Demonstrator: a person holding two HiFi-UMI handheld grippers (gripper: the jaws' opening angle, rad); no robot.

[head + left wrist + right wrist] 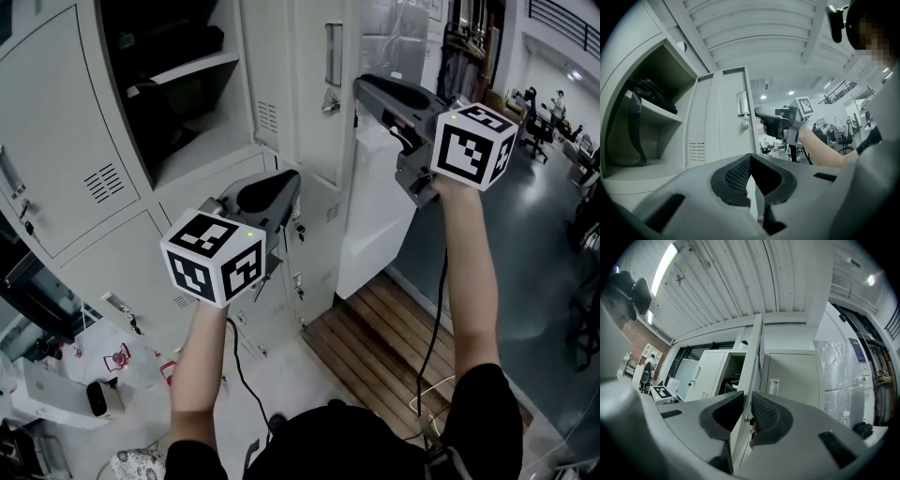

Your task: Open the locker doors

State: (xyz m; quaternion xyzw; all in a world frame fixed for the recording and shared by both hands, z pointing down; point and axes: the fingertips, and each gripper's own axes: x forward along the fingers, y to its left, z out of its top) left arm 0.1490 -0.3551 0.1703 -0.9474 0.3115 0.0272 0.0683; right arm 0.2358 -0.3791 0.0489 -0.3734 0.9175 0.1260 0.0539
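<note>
Your right claw (362,87) (746,394) is clamped on the free edge of the locker door (309,122) (725,126) (754,352) in the upper row of the grey bank. In the right gripper view the door's thin edge runs straight up between the two pads, which sit tight against it on either side. The left gripper view shows the claw's tip meeting that edge just beside the handle (334,54) (742,103) and the key lock (330,103) (745,124) below it. The door stands swung out from the bank, with vents low on the side away from the handle. Your left claw (294,181) (750,158) is closed on nothing, its tips together. You hold it lower down and apart from the door, in front of the lower lockers (319,253), whose doors are shut. To the left of the held door a compartment (211,141) is open, with dark bags (164,42) (654,96) inside on its shelf and base. Another door (56,141) stands swung wide further left. Below you, wooden decking (394,347) lies at the foot of the lockers.
</note>
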